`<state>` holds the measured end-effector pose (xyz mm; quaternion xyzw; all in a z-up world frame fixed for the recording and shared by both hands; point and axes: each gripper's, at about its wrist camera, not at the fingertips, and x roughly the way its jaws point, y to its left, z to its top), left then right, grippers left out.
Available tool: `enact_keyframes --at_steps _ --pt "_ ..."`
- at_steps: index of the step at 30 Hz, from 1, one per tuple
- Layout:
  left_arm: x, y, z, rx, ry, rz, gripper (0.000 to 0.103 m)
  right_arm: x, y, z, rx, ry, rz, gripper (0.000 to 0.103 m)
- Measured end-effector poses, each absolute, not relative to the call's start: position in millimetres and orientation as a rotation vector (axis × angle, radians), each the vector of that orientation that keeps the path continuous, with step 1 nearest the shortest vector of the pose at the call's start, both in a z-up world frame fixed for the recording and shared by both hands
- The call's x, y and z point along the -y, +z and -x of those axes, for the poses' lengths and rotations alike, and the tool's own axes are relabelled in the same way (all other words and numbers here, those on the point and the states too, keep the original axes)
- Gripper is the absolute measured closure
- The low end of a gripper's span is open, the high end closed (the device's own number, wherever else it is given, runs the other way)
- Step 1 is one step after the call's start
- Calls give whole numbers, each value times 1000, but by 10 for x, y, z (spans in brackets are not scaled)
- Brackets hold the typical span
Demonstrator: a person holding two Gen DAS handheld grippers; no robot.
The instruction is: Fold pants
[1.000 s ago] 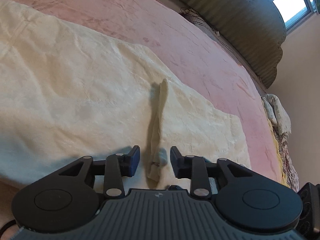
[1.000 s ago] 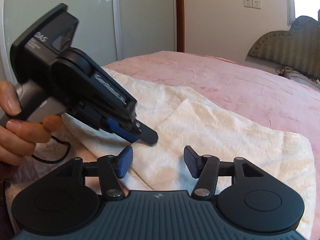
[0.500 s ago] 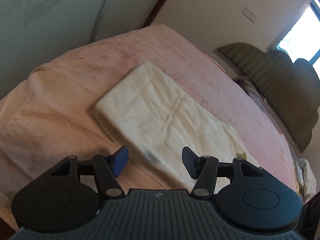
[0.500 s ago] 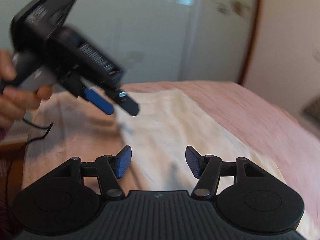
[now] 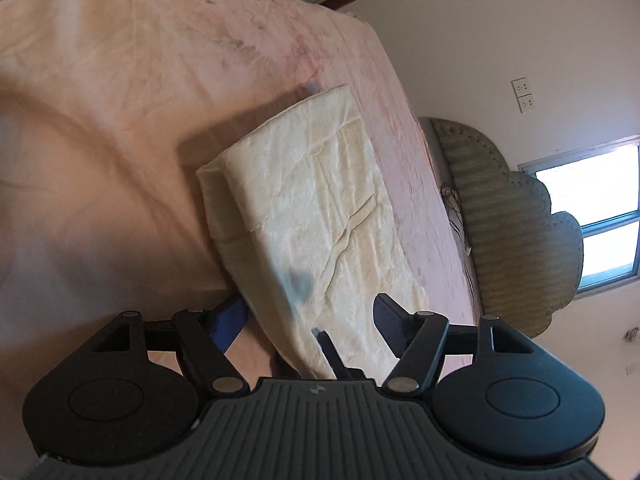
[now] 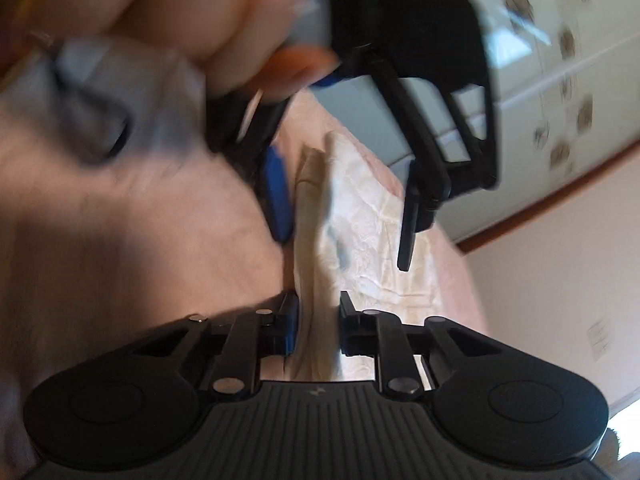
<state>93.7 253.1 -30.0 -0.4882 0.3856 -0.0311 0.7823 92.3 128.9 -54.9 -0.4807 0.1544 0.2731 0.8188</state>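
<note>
The cream pants (image 5: 316, 216) lie folded into a long rectangle on the pink bedspread (image 5: 120, 92). My left gripper (image 5: 310, 320) is open, its fingers straddling the near end of the folded pants. A black finger of the right gripper (image 5: 326, 348) pokes in between them. In the right wrist view, my right gripper (image 6: 318, 328) has narrowed its jaws around the pants' edge (image 6: 320, 300). The left gripper (image 6: 348, 208) hangs open just ahead of it, over the pants (image 6: 368, 216). That view is blurred.
A padded olive headboard (image 5: 516, 240) stands at the bed's far end under a window (image 5: 596, 216). Wall sockets (image 5: 524, 94) are on the cream wall. A flowered wardrobe door (image 6: 552, 64) stands beyond the bed. The person's hand (image 6: 224, 20) holds the left gripper.
Both grippers have swung over the near end of the folded pants. The right gripper's jaws have narrowed from wide open onto the pants' edge. The left gripper stays open.
</note>
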Motion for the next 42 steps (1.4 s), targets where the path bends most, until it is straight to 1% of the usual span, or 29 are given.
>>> enact_keyframes --at_steps 2,4,6,8,10,12,14,15,16,17,18,19,20,23,25,29,31,36,42 --pt "-2487 -261 -1028 -837 -62 1025 32 -1098 -262 -1158 -431 627 752 85" --pt "-2453 -228 -1107 -832 -70 1008 32 -854 -16 -1363 -472 630 533 85" --pt "-2440 -209 -1208 -830 -74 1000 31 -672 121 -1506 -498 657 419 85" --pt "-2450 -186 -1325 -828 -56 994 31 -508 220 -1609 -606 785 322 85" --pt "-2467 -221 -1450 -854 -60 999 31 -311 324 -1639 -608 928 200 85" --pt "-2469 -234 -1502 -863 -37 986 32 -127 408 -1765 -597 901 92 85" --pt "-2420 -186 -1535 -860 -32 943 33 8 355 -1998 -622 765 44 85" --pt "-2396 -173 -1528 -856 -18 911 40 22 274 -2118 -650 696 61 85" --pt "-2369 -167 -1512 -854 8 874 52 14 167 -2235 -693 635 86 85" --pt "-2340 -162 -1510 -855 40 837 60 -11 11 -2349 -753 595 117 84" --pt "-2320 -164 -1506 -855 69 807 75 -47 -130 -2421 -803 596 152 85" --pt "-2298 -158 -1491 -847 99 786 84 -63 -169 -2430 -767 605 161 85" --pt "-2283 -156 -1464 -834 112 773 88 -75 -153 -2425 -761 603 160 84" --pt "-2095 -21 -1351 -763 144 648 91 -84 7 -2383 -703 644 101 83" --pt "-1864 171 -1241 -700 149 529 93 -150 74 -2424 -693 649 101 79" --pt "-1372 595 -981 -595 78 350 94 -238 74 -2354 -660 661 112 78" --pt "-1109 753 -860 -554 50 261 94 -161 178 -2297 -591 675 87 78" --pt "-404 1001 -693 -473 -61 111 93 326 551 -1992 -435 675 75 78" --pt "387 1044 -709 -467 -235 45 90 1151 628 -1650 -365 566 7 78"
